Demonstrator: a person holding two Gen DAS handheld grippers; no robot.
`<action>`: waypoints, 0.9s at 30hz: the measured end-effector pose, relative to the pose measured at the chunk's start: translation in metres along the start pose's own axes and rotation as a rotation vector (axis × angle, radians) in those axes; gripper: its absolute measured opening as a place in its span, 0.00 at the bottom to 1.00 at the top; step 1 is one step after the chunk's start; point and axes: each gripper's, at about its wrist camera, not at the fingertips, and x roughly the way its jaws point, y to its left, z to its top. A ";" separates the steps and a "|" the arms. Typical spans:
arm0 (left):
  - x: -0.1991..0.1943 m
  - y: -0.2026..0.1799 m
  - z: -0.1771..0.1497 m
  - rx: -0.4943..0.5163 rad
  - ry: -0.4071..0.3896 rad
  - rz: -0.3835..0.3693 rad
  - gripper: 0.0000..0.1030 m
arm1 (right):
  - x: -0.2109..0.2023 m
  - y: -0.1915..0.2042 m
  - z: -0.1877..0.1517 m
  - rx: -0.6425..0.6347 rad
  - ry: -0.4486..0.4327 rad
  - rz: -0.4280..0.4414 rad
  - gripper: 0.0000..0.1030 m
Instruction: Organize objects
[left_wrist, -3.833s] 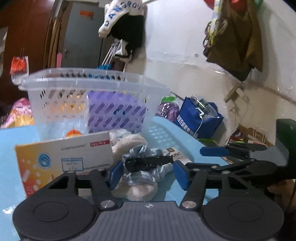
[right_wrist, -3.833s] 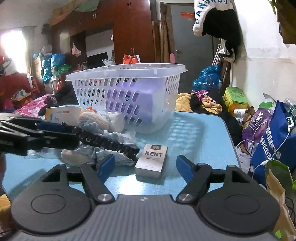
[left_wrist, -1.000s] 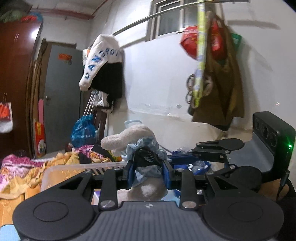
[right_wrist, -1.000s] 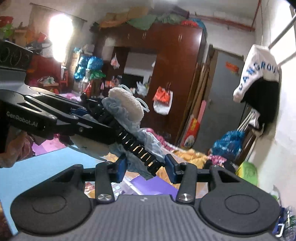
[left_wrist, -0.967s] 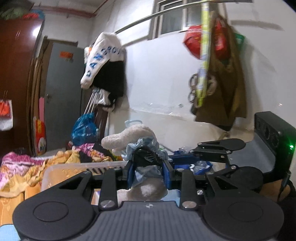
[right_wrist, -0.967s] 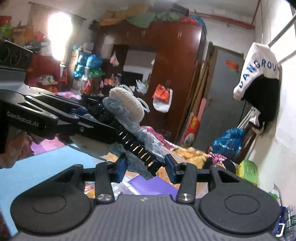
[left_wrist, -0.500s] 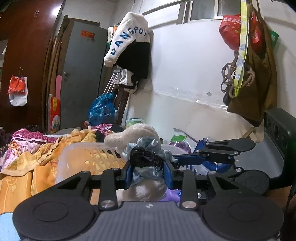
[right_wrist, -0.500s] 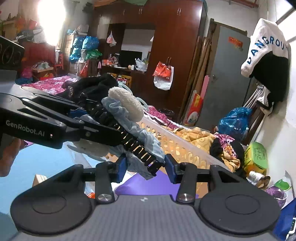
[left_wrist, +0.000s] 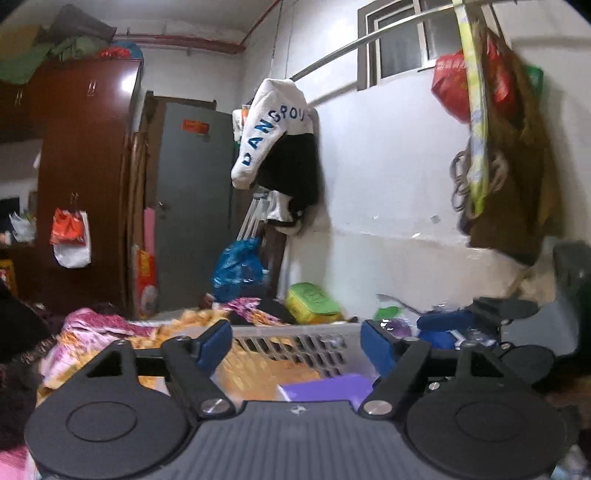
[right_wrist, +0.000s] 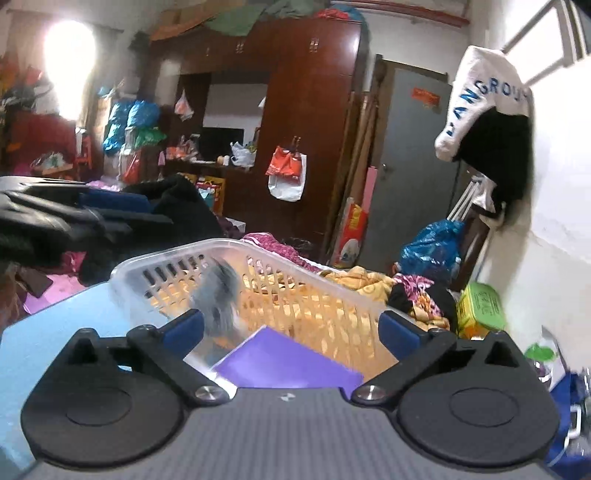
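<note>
My left gripper (left_wrist: 296, 341) is open and empty above the white plastic basket (left_wrist: 295, 334). My right gripper (right_wrist: 291, 328) is also open and empty over the same basket (right_wrist: 236, 245). A blurred grey-blue cloth bundle (right_wrist: 218, 291) is dropping into the basket, just beyond my right gripper's left finger. A purple book (right_wrist: 284, 363) lies in the basket and shows in the left wrist view too (left_wrist: 325, 386). The left gripper appears at the left of the right wrist view (right_wrist: 55, 218).
The blue table (right_wrist: 55, 317) carries the basket. Behind it lie piled bedding (right_wrist: 354, 277), a green box (right_wrist: 480, 306) and blue bags (left_wrist: 238, 267). A dark wardrobe (right_wrist: 306, 129), a grey door (left_wrist: 188, 206) and hanging clothes (left_wrist: 280, 147) stand at the back.
Both grippers were shut together on the cloth bundle and clip held over the basket. Both have now opened, and the bundle is falling into the basket.
</note>
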 end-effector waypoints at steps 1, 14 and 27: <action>-0.010 -0.002 -0.003 -0.005 0.019 0.004 0.82 | -0.009 0.003 -0.004 -0.003 -0.002 -0.003 1.00; -0.110 0.003 -0.081 -0.084 0.084 0.117 0.82 | -0.036 0.031 -0.069 0.092 0.010 0.073 1.00; -0.071 0.054 -0.121 -0.196 0.241 0.052 0.68 | 0.004 0.054 -0.074 0.109 0.060 0.160 0.86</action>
